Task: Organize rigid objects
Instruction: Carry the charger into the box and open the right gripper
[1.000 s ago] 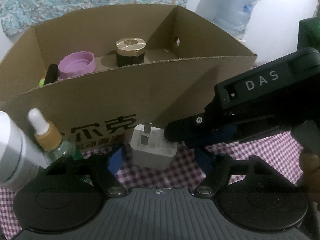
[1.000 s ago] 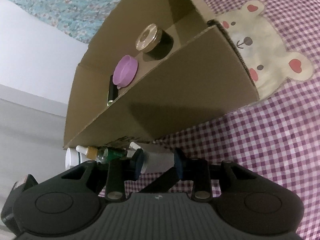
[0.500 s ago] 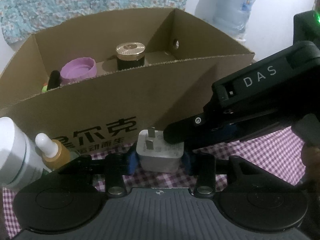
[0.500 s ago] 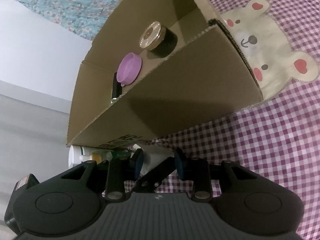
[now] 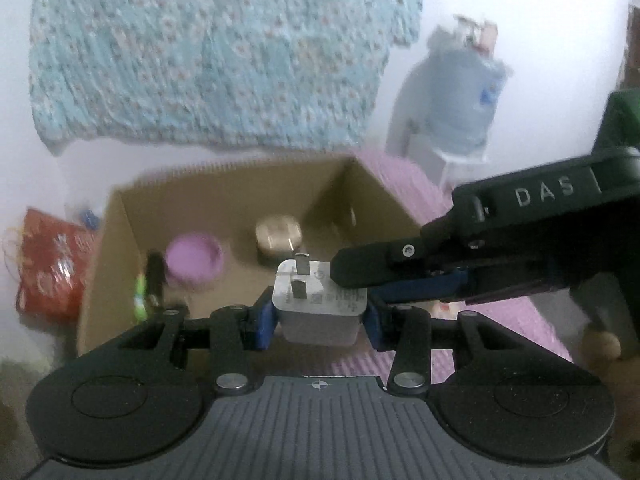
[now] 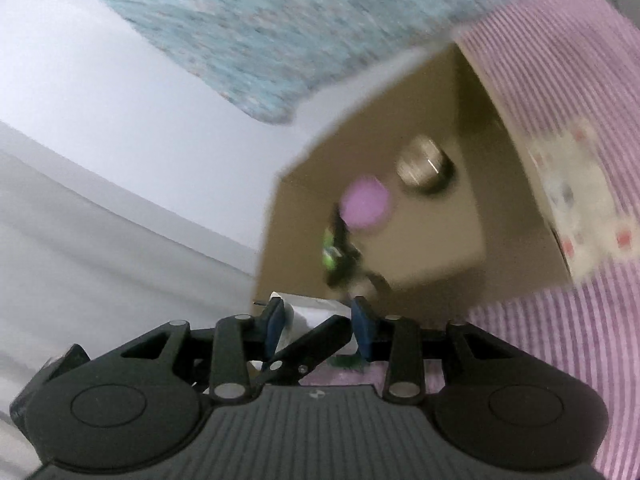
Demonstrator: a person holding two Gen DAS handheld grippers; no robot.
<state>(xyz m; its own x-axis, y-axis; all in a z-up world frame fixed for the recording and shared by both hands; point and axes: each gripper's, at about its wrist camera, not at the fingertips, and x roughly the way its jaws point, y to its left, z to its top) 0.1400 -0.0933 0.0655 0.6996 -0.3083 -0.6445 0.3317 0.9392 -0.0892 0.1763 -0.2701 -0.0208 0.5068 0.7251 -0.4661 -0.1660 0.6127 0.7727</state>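
My left gripper [image 5: 320, 312] is shut on a white plug adapter [image 5: 320, 304], prongs up, held in the air above the front wall of the open cardboard box [image 5: 132, 216]. My right gripper [image 5: 348, 268] comes in from the right and also holds the adapter's upper right side. In the right wrist view the right gripper [image 6: 318, 322] has its blue pads on either side of the adapter [image 6: 316, 306]. Inside the box lie a purple lid [image 5: 194, 258], a gold-capped black jar [image 5: 278, 236] and a black-and-green item [image 5: 150, 280].
The box stands on a purple checked cloth [image 5: 532, 320] with a bear patch [image 6: 580, 196]. A red bag [image 5: 52, 264] lies left of the box. A water jug [image 5: 460, 104] stands at the back right. A floral blue cloth [image 5: 208, 52] hangs behind.
Both grippers lifted the adapter off the cloth to above the box rim. The left gripper closed on it. The bottles at the left dropped out of view.
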